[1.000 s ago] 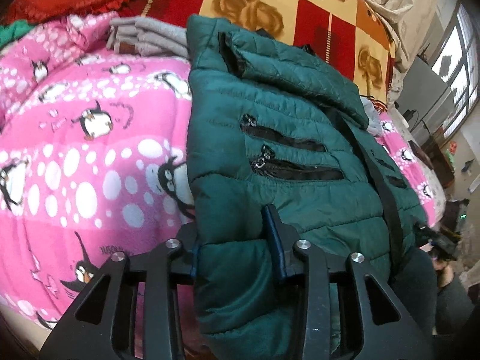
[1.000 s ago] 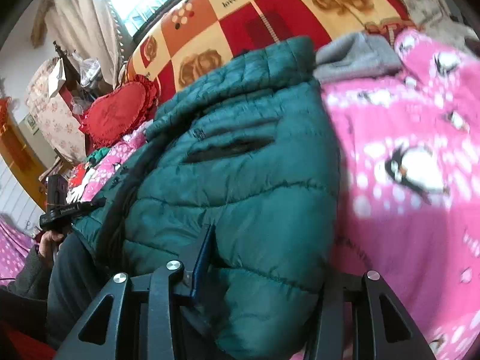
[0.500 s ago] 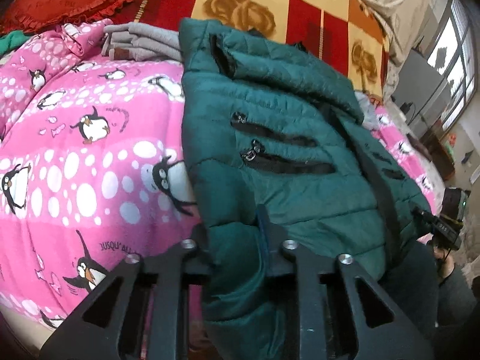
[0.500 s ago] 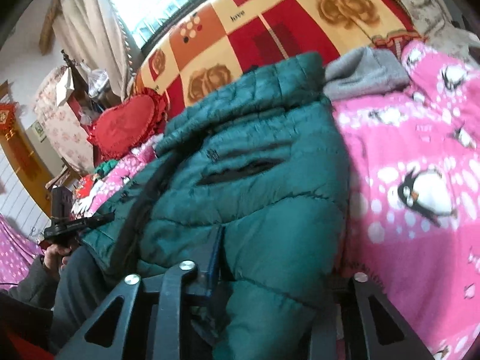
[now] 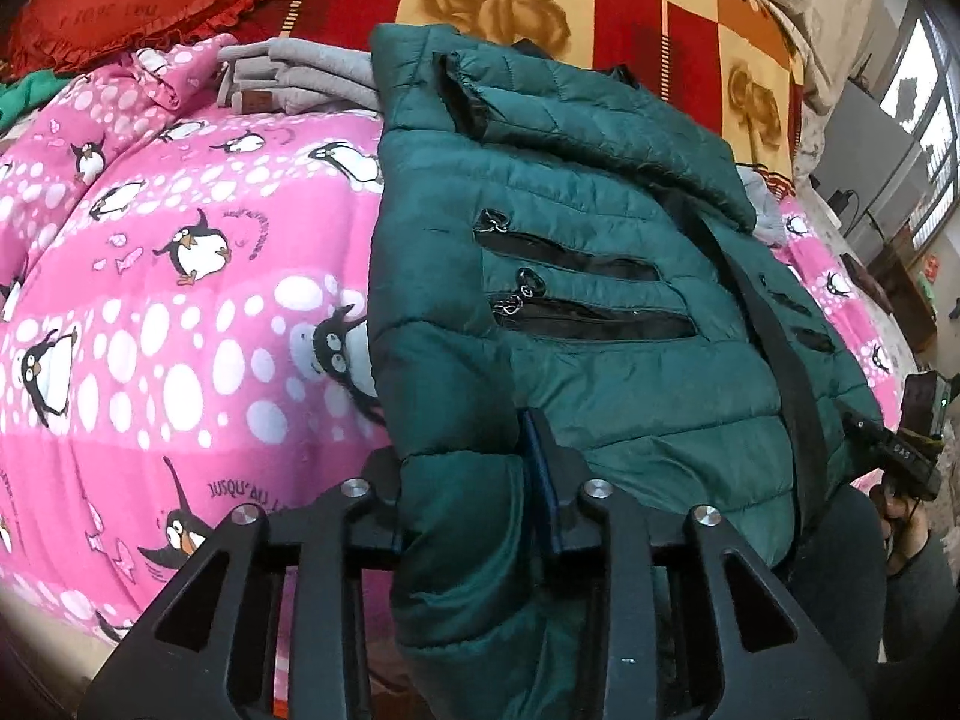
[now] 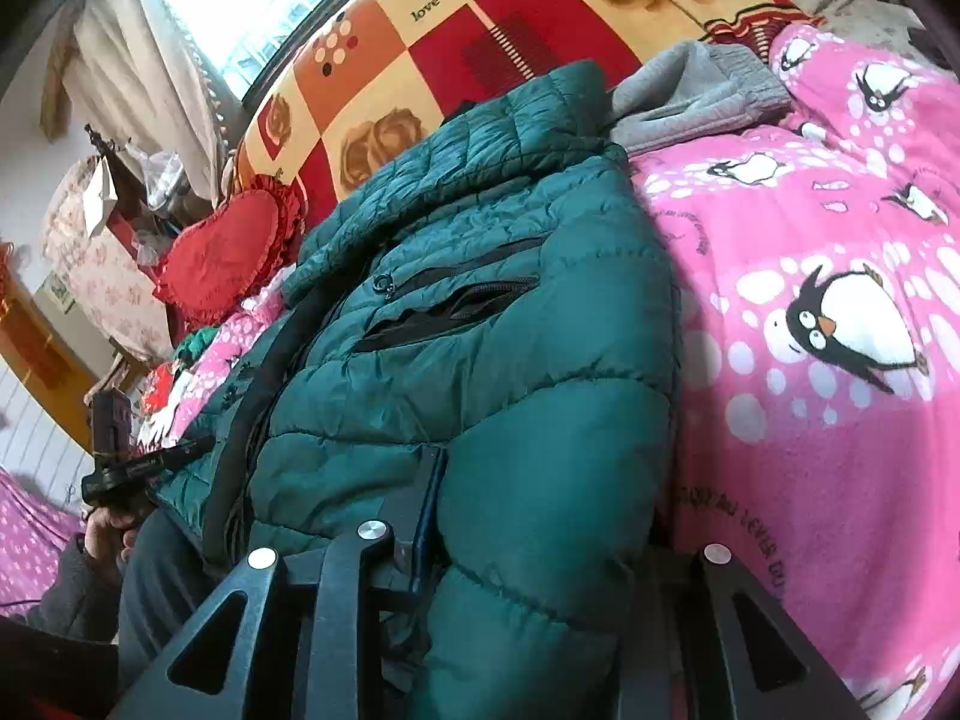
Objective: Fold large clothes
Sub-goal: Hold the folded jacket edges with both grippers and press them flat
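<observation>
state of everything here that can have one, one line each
green puffer jacket: lying on the pink penguin blanket, front up, sides folded in
jacket pockets: unzipped, gaping
left gripper: jaws just reopened somewhat, hem still between the fingers
right gripper: closed on the hem
grey garment: folded, behind the jacket
</observation>
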